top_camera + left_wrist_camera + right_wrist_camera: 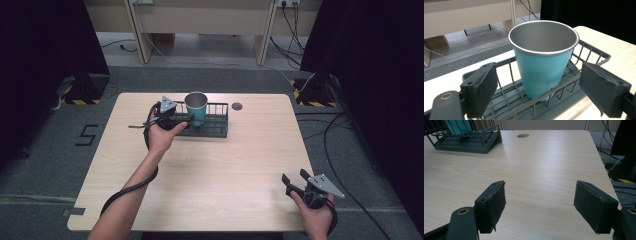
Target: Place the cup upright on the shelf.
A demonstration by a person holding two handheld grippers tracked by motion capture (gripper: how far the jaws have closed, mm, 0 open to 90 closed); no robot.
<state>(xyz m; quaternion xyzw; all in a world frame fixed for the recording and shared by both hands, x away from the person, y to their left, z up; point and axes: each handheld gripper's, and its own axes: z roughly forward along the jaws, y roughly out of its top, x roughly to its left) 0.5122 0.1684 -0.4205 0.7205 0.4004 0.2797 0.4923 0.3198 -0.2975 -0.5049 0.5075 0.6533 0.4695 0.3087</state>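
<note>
Our left gripper (541, 85) gapes wide with the cup (543, 58) upright in the rack (596, 53) just ahead between its jaws, ready to grasp, while our right gripper (537, 206) idles released over bare table (544, 165).

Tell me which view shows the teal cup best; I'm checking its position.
The left gripper view: the teal cup stands upright in the wire rack, close up. High view shows it small; right gripper view, just its base.

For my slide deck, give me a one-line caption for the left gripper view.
Open left gripper faces an upright teal cup standing in a dark wire rack on the table.
</note>
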